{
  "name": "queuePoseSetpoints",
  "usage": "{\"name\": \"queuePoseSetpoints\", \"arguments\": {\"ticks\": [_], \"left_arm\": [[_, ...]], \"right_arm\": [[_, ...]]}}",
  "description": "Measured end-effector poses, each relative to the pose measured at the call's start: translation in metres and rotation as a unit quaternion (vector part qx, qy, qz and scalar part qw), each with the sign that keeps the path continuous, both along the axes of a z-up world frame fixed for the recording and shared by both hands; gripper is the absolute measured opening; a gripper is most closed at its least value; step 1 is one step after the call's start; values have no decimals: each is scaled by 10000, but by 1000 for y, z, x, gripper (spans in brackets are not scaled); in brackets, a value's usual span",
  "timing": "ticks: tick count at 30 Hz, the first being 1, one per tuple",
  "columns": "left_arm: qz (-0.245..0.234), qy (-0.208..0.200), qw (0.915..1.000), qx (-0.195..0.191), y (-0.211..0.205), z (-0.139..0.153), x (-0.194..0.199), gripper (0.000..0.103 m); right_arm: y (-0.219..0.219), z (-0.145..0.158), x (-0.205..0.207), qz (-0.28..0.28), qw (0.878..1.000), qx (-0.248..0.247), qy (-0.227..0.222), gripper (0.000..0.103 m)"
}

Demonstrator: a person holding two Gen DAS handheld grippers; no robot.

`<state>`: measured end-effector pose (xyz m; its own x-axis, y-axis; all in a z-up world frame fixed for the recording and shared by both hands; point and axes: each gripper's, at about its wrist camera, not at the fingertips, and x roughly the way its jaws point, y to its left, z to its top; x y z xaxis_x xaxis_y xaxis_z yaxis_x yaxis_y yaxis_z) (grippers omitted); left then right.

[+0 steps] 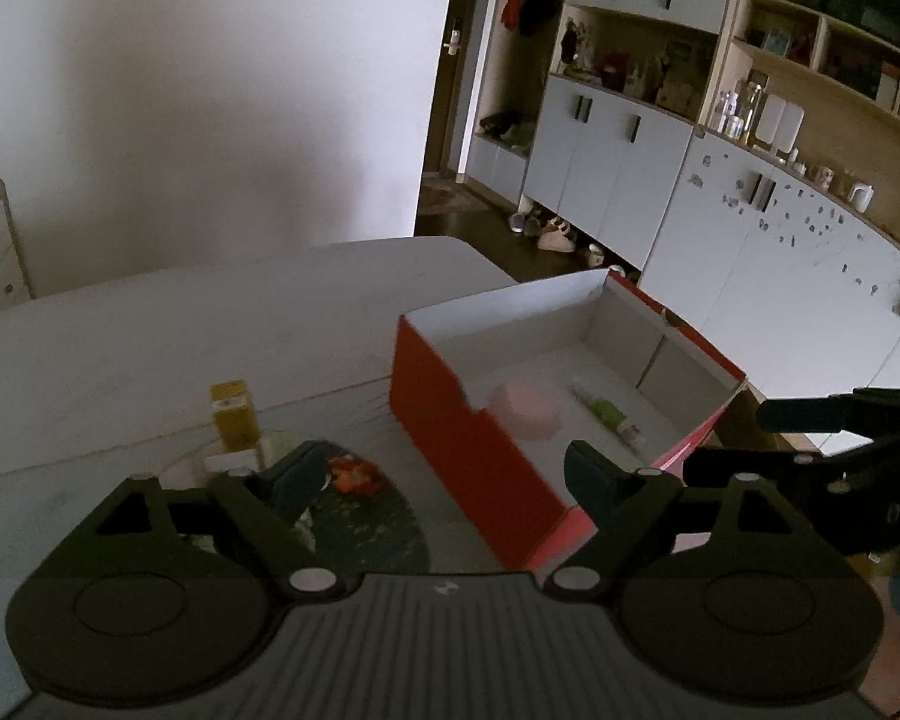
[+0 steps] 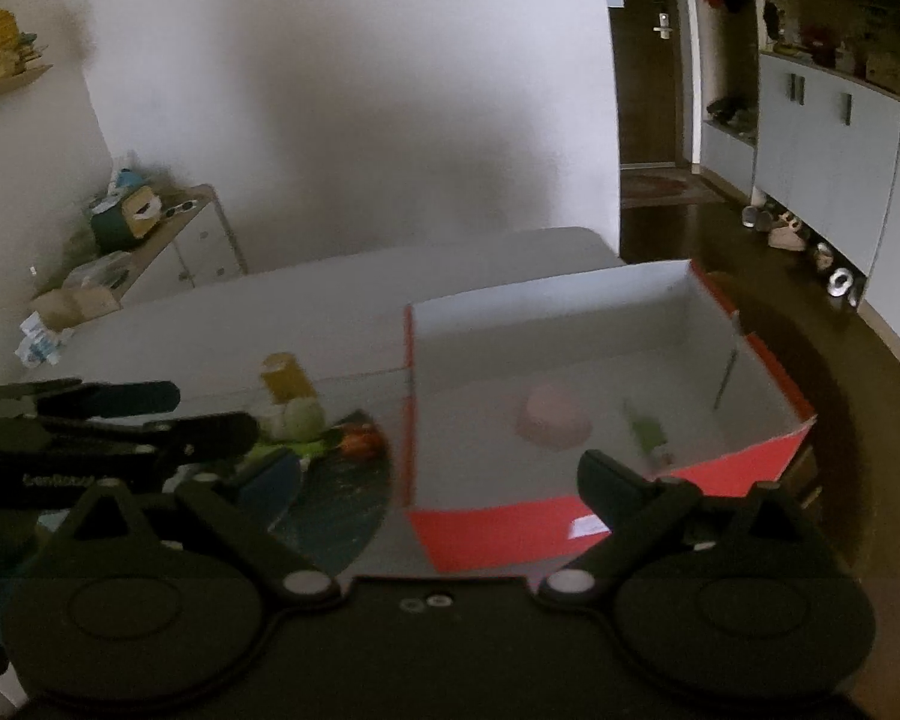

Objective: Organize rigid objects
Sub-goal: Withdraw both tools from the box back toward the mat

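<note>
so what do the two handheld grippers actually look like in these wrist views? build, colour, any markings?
Both match: matte black bodies with two round discs, triangular cut-out link arms, silver pivot pins and dark teal finger pads. The left gripper has a ribbed grey top plate with a small white logo. The right gripper has a plain black plate with two small round fittings. Faint white lettering shows on the left gripper's side, unreadable. No cables or sleeves visible.

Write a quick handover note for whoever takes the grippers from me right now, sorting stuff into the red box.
Left gripper: open, holding nothing.
Right gripper: open, holding nothing.
Red box: open on the table; already inside are a pink round item and a green item.
Still on the dark mat left of the box: yellow box, orange item, pale green-white item.
Left to do: move those three into the box.
</note>
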<state>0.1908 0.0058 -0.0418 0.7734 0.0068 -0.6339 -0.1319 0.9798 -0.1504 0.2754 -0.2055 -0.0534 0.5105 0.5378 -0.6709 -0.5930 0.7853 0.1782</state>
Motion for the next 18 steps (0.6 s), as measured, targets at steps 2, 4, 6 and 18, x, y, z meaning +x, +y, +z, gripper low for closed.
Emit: {"name": "queuePoseSetpoints", "arguments": {"ticks": [2,4,6,18], "left_arm": [[-25,-33,10000,-63,9,-2,-8,88],[-7,-66,9999,-118,19,-3,-16,88],[53,-105,9998,-149,29,-5,-23,94],[689,-186,9973,-155,94,-33,-54,102]], "right_arm": [[9,-3,-10,68,10000,-9,-5,99],[16,-7,-20,136,9999,-37,-3,99],[24,-10,-29,219,9998,-21,20,99],[81,-32,-63,677,9977,-24,9,99]]}}
